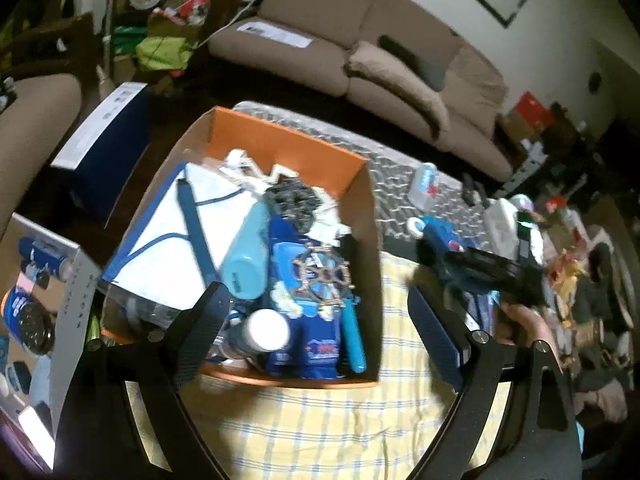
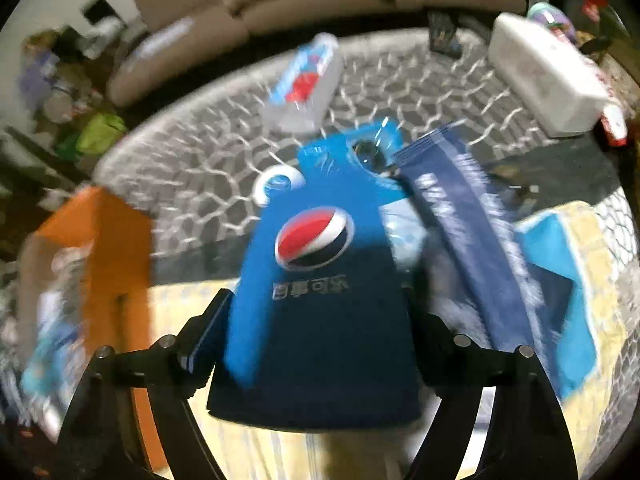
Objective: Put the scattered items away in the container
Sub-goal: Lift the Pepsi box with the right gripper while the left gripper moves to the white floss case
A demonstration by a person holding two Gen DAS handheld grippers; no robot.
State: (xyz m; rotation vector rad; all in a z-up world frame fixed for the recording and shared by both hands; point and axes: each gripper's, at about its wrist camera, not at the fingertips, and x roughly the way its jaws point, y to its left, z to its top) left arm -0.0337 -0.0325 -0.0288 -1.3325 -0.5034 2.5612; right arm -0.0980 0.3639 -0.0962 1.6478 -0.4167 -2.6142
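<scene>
Nearest the right wrist lens: a blue Pepsi-branded item (image 2: 316, 280), sitting between the fingers of the right gripper (image 2: 320, 320). The jaws are standing either side of it and appear to be pinching its dark lower part, though blur is keeping the contact from being certain. Its lighter blue upper end is pointing away, toward the patterned mat (image 2: 208, 152).

In the left wrist view the left gripper (image 1: 316, 316) is hanging empty, jaws spread wide, over the near edge of the cardboard box (image 1: 368, 216) and the yellow checked cloth (image 1: 320, 420) beside it.

The box is already sitting well filled: a white and blue bag (image 1: 180, 216), a teal bottle (image 1: 246, 252), a ship's-wheel ornament (image 1: 322, 276), a white-capped bottle (image 1: 266, 330), blue packets, a teal pen-like stick (image 1: 354, 340).

Still lying outside the box:
- a small clear packet with red and blue print (image 2: 304, 80) on the mat
- a dark blue fringed scarf (image 2: 472, 232) just beside the Pepsi item
- a light blue cloth (image 2: 560, 272) on the checked cloth
- a white block-shaped thing (image 2: 552, 76) at the far right, perhaps not part of the job

Judgement: the task is looking more than half done; the Pepsi item is next to go in, with a few pieces remaining after it.
</scene>
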